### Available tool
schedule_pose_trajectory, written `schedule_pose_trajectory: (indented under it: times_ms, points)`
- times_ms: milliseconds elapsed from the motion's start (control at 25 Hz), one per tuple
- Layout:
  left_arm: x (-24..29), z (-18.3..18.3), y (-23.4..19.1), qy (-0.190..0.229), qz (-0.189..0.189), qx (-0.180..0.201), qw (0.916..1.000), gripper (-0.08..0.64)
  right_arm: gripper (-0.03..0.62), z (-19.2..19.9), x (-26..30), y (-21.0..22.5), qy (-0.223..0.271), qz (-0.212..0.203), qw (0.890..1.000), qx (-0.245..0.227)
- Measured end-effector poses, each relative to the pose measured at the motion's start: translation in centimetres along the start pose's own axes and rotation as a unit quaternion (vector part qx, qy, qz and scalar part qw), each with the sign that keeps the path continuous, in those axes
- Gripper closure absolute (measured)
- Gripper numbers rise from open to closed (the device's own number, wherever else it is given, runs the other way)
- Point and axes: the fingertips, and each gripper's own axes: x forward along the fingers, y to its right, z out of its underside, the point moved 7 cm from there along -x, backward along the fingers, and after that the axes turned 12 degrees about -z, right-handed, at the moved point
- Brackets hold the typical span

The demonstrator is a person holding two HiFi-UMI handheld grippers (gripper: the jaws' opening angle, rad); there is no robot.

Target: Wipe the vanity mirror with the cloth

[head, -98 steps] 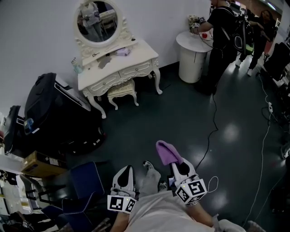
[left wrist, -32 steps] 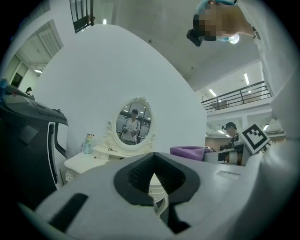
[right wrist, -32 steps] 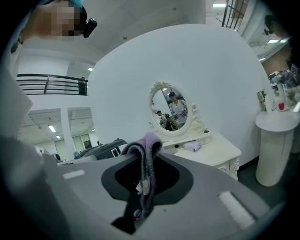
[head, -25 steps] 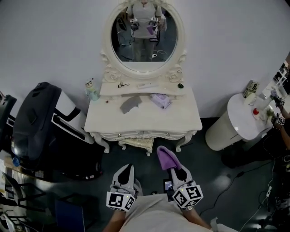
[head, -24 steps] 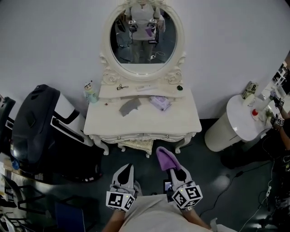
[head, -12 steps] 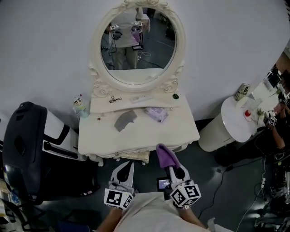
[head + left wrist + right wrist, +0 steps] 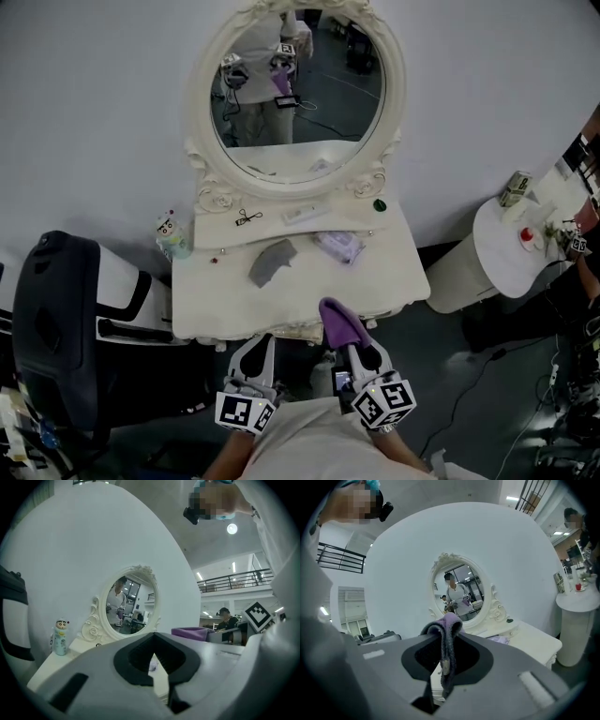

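Observation:
The oval vanity mirror [image 7: 298, 94] in its carved white frame stands at the back of the white vanity table [image 7: 216, 300]; it also shows in the left gripper view [image 7: 127, 605] and the right gripper view [image 7: 461, 592]. My right gripper [image 7: 351, 345] is shut on a purple cloth [image 7: 337, 322], which hangs folded over the jaws [image 7: 446, 634], just short of the table's front edge. My left gripper [image 7: 257, 343] is beside it, shut with nothing held [image 7: 153, 656]. Both are well short of the mirror glass.
On the table lie a grey cloth [image 7: 272, 261], a lilac pack [image 7: 339, 247], a hair clip [image 7: 247, 217] and a small figurine bottle [image 7: 169, 233]. A black bulky case [image 7: 56, 328] stands left. A round white pedestal table [image 7: 511, 246] stands right.
The vanity has come nearer and lower in the head view. Its front edge now lies just ahead of both grippers. The right gripper still holds the purple cloth.

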Motion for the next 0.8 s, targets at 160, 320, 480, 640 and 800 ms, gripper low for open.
schedule_pose_trajectory:
  times_ms: [160, 320, 480, 640, 800]
  points:
    - [4.0, -0.4, -0.4, 0.0, -0.013, 0.011, 0.9999, 0.56, 0.538, -1.0, 3.4, 2.8, -0.008, -0.008, 1.0, -0.022]
    - [7.9, -2.5, -1.0, 0.017, -0.054, 0.025, 0.9981, 0.561, 0.538, -3.4, 8.3, 5.4, -0.01, -0.056, 0.998, -0.029]
    - [12.1, -4.1, -1.5, 0.035, -0.089, 0.035, 0.9948, 0.56, 0.538, -6.4, 13.2, 8.7, -0.005, -0.1, 0.995, -0.023]
    - [15.9, -5.2, -2.2, 0.052, -0.131, 0.038, 0.9893, 0.56, 0.538, -8.8, 16.8, 12.4, -0.008, -0.126, 0.992, -0.023]
    - [18.9, -5.9, -3.1, 0.058, -0.158, 0.033, 0.9852, 0.56, 0.538, -10.3, 19.6, 15.1, -0.018, -0.14, 0.989, -0.032]
